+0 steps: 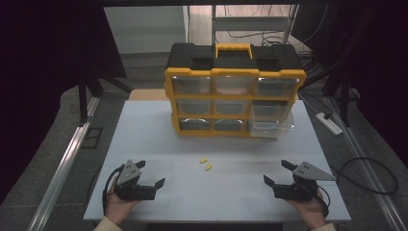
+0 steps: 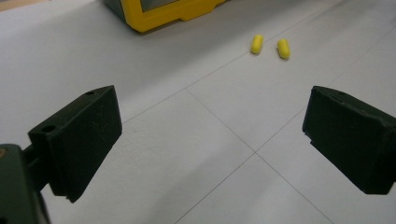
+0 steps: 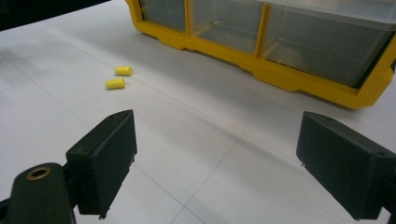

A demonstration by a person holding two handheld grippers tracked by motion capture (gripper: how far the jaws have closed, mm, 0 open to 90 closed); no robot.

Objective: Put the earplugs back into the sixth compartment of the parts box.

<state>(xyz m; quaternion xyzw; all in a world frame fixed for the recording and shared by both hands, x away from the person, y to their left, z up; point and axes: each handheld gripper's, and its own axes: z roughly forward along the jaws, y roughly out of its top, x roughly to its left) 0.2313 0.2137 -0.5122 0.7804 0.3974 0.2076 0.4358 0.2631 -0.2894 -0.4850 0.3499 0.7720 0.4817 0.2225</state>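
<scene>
Two small yellow earplugs [image 1: 203, 160] [image 1: 209, 167] lie side by side on the white table [image 1: 144, 130], in front of a yellow and black drawer organizer [image 1: 235, 62]. Its bottom right clear drawer [image 1: 272, 126] is pulled partway out. My left gripper [image 1: 150, 173] rests near the front left edge, open and empty. My right gripper [image 1: 276, 172] rests at the front right, also open and empty. In the left gripper view the earplugs [image 2: 257, 44] [image 2: 283, 48] lie well beyond the jaws. The right gripper view has the earplugs [image 3: 123, 71] [image 3: 115, 84] far ahead to the left.
The organizer [image 3: 280, 74] stands at the back middle of the table, with several clear drawers. A white power strip [image 1: 329, 122] lies on the floor to the right. Cables trail on the floor at the right and behind.
</scene>
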